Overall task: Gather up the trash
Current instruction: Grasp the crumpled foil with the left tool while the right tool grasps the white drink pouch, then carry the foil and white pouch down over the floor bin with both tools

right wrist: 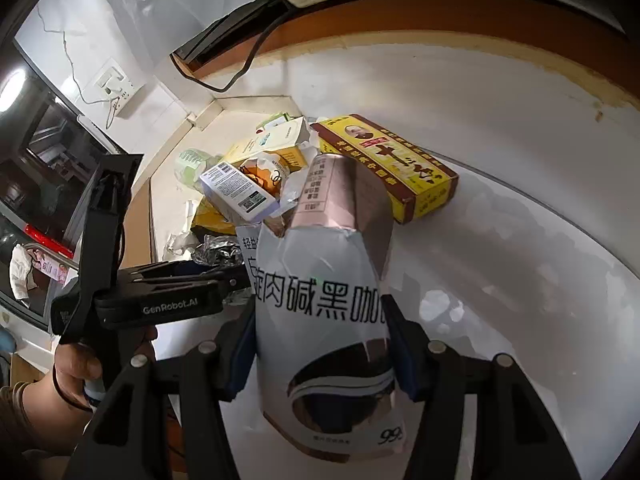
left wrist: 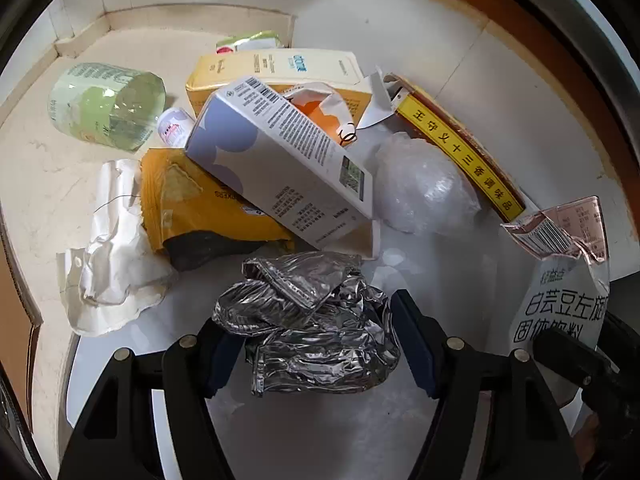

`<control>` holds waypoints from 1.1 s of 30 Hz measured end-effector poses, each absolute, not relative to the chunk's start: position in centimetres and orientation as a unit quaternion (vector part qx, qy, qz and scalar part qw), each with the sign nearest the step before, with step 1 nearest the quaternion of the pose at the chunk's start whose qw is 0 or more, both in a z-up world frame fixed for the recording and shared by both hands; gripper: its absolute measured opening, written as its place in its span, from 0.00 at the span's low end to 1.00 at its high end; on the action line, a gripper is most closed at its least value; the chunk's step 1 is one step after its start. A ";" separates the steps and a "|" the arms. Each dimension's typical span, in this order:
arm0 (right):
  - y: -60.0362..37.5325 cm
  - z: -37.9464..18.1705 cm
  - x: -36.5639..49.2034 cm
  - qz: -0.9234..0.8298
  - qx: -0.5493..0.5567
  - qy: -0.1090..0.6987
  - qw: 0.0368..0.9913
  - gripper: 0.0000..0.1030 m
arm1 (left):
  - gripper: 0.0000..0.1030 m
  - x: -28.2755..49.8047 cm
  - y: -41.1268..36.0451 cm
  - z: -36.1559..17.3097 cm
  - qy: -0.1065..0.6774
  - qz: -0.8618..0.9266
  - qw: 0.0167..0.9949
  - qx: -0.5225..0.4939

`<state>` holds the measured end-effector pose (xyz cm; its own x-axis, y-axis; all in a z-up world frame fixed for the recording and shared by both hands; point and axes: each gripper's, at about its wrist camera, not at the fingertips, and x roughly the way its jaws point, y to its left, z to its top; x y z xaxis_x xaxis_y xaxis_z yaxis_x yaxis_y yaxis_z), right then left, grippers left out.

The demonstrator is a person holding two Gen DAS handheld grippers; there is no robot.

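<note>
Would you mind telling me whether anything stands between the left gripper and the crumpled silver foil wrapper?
Nothing visible does. The crumpled foil wrapper already sits between the left gripper's blue pads, on the white tabletop. The white and purple box lies beyond it, clear of the fingers.

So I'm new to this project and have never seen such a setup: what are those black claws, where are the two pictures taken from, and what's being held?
No robot here: a person holds a two-finger gripper in each hand, with a wide-angle camera on each looking along its fingers. In the left camera's picture, the left gripper is closed around a crumpled silver foil wrapper on the white table. In the right camera's picture, the right gripper clamps a white coffee pouch. Behind lies a trash pile: a grey-and-white carton, a yellow box, a green bottle and crumpled tissue.
</note>
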<state>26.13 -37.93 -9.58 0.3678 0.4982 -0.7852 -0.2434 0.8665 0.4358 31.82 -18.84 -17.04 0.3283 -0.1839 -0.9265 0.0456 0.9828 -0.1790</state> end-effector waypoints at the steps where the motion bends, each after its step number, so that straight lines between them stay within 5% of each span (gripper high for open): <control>1: -38.0 -9.5 26.0 0.225 0.123 0.513 0.819 0.56 | 0.67 31.5 -18.9 -16.9 0.571 -0.071 0.816 -0.056; 33: -24.5 -4.5 8.3 0.226 0.085 0.478 0.844 0.56 | 0.67 7.2 -6.1 -7.3 0.468 -0.101 0.878 0.014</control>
<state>8.31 -24.54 -4.53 0.4404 0.4637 -0.7688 -0.3008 0.8830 0.3603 7.23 -6.14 -7.26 0.5411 -0.1640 -0.8248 0.1896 0.9793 -0.0703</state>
